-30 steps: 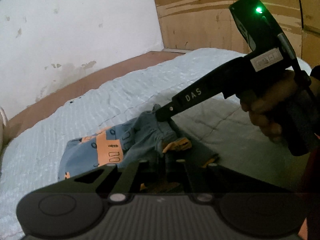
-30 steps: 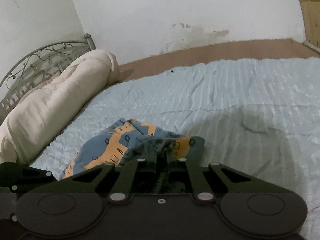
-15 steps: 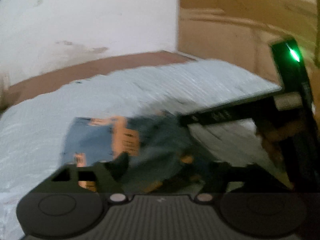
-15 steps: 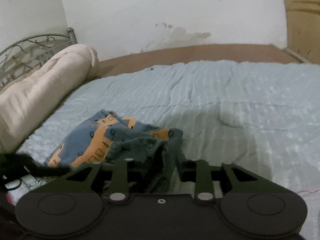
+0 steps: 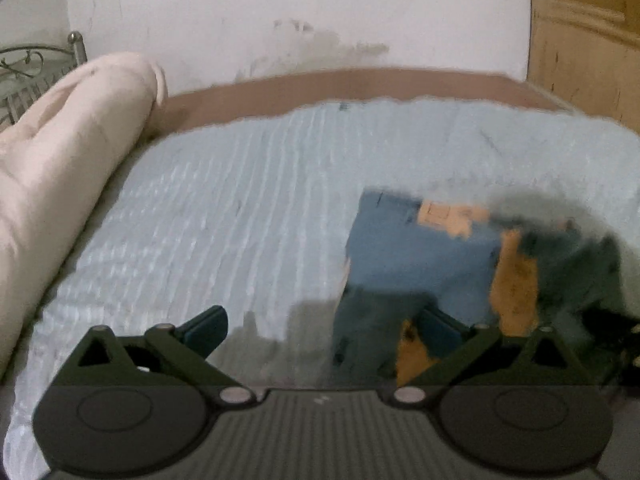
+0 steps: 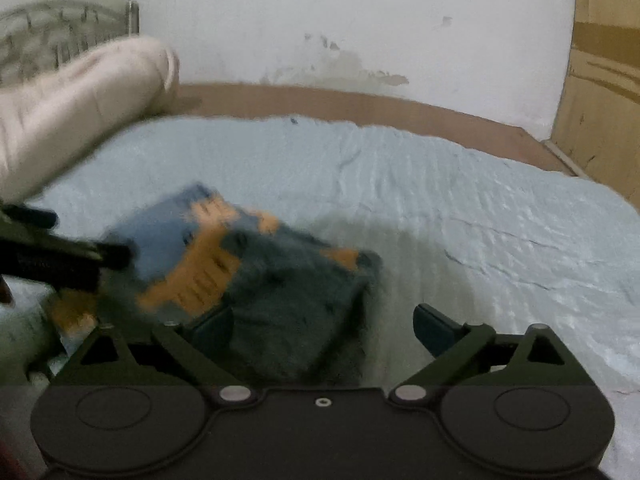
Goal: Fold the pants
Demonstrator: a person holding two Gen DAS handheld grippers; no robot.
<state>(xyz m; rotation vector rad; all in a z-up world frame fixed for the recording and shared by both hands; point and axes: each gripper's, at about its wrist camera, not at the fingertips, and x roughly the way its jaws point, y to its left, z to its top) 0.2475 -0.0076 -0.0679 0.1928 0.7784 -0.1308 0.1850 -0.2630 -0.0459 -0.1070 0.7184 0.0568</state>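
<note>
Right wrist view is showing the pants (image 6: 256,280) lying at 11 o'clock between the right gripper (image 6: 322,324)'s just-released, spread fingers, untouched.

You have one pair of pants (image 5: 424,256) on one light blue bedspread (image 5: 224,216), one rolled cream duvet (image 5: 68,136) far left, and two grippers: left gripper (image 5: 324,326), right gripper (image 6: 324,322).

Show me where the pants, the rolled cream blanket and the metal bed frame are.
pants (image 6: 276,300): right wrist view, on the dark fabric of the folded bundle.
rolled cream blanket (image 5: 68,148): left wrist view, on the roll's upper surface.
metal bed frame (image 5: 76,42): left wrist view, on the corner post.
</note>
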